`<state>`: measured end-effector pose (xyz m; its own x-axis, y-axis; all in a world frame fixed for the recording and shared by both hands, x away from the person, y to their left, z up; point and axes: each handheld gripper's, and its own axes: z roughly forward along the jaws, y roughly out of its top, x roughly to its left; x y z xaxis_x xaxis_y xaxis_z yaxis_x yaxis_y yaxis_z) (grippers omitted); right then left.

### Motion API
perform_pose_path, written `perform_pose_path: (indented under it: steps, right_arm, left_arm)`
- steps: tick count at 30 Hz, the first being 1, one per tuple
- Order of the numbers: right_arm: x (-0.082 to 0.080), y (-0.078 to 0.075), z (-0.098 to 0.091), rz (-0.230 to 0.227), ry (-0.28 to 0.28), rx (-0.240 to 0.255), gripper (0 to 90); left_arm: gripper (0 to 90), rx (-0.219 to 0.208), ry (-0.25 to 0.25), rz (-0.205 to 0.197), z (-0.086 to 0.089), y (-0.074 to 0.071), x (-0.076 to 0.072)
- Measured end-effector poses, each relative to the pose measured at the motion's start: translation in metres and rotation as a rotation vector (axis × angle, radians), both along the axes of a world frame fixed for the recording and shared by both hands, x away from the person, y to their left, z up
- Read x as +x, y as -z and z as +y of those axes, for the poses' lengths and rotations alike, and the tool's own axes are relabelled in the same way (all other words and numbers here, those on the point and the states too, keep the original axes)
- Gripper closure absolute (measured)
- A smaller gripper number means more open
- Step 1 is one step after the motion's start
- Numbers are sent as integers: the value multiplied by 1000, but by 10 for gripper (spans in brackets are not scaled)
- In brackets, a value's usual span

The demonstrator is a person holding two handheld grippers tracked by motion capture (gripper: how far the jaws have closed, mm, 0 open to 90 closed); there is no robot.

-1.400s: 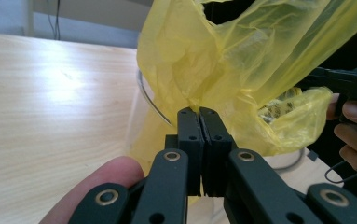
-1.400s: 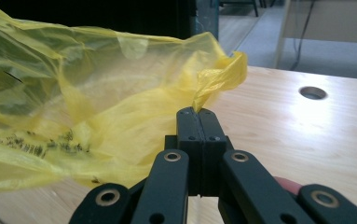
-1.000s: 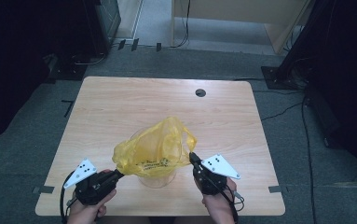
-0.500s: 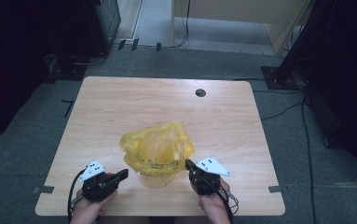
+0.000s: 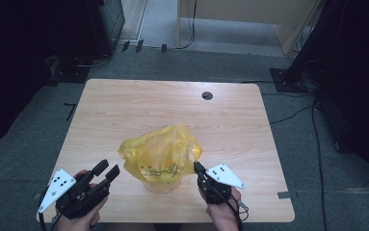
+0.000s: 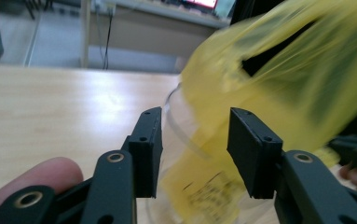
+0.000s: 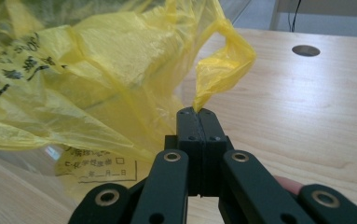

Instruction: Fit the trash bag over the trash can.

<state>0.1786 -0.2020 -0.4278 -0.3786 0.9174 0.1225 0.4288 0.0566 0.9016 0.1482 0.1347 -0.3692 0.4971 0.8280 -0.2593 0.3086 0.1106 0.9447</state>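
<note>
The counter (image 5: 124, 110) spreads out ahead of both my hand-held grippers, pale wood with a small round hole (image 5: 207, 95) near its far edge, well beyond either tool.

Between my two tools sits the yellow plastic bag (image 5: 160, 153), crumpled and puffed up, with black print low on its near side. It is draped over a clear container (image 5: 162, 185) whose base peeks out under the bag, just ahead of my hands; in the left gripper view I can see its curved transparent rim right beyond my jaws.

My left hand-held gripper (image 5: 106, 172) is released: its jaws have just been opening, and they stand apart with nothing pinched between the pads. The bag lies just ahead of it and to its right, close but apart from it in the high view.

My right hand-held gripper (image 5: 196, 166) is clenched on the bag's handle loop (image 7: 223, 65): in the right gripper view the two pads meet tight on a thin strip of yellow film, which rises from the tips into that folded loop.
</note>
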Motion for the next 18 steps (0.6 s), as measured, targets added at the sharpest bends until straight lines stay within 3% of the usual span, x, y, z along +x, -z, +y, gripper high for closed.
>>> perform_pose_path:
  steps: [3,4,5,6,7,8,9,10,12,13,14,15,16,17,18]
  right_arm:
    - [-2,-2,2,-9,-5,-3,900]
    - [-3,-3,3,-11,-8,-4,900]
    - [-3,-3,3,-11,-8,-4,900]
    - [-3,-4,4,-14,-12,-8,900]
    - [-3,-4,5,-13,-13,-7,900]
    - [-3,-4,5,-13,-13,-7,900]
    - [-3,-3,6,-13,-16,-8,900]
    - [-3,-3,6,-13,-16,-8,900]
    - [-4,-3,8,-14,-20,-9,900]
    - [-4,-3,8,-14,-20,-9,900]
    - [-5,-4,8,-16,-20,-10,900]
    - [-5,-4,8,-20,-20,-10,900]
    - [-5,-4,8,-20,-20,-10,900]
    - [-5,-3,7,-17,-24,-11,900]
    - [-5,-2,7,-15,-23,-13,900]
  left_arm:
    - [436,-8,3,-27,-7,-10,-7]
    - [374,2,-19,-52,-17,-19,-13]
    - [289,2,-19,-52,-17,-19,-13]
    - [202,25,-51,-72,-30,-26,-17]
    - [180,25,-51,-72,-30,-26,-17]
    - [180,55,-63,-91,-38,-28,-17]
    - [179,128,-120,-114,-55,-30,-14]
    - [180,128,-120,-114,-55,-30,-14]
    - [195,181,-119,-126,-69,-29,-2]
    - [273,181,-119,-126,-69,-29,-2]
    - [273,184,-151,-133,-70,-27,1]
    - [563,162,-141,-135,-64,-22,7]
    - [645,162,-141,-135,-64,-22,7]
    - [731,103,-119,-72,-53,-15,15]
    - [796,66,-111,-34,-46,-11,18]
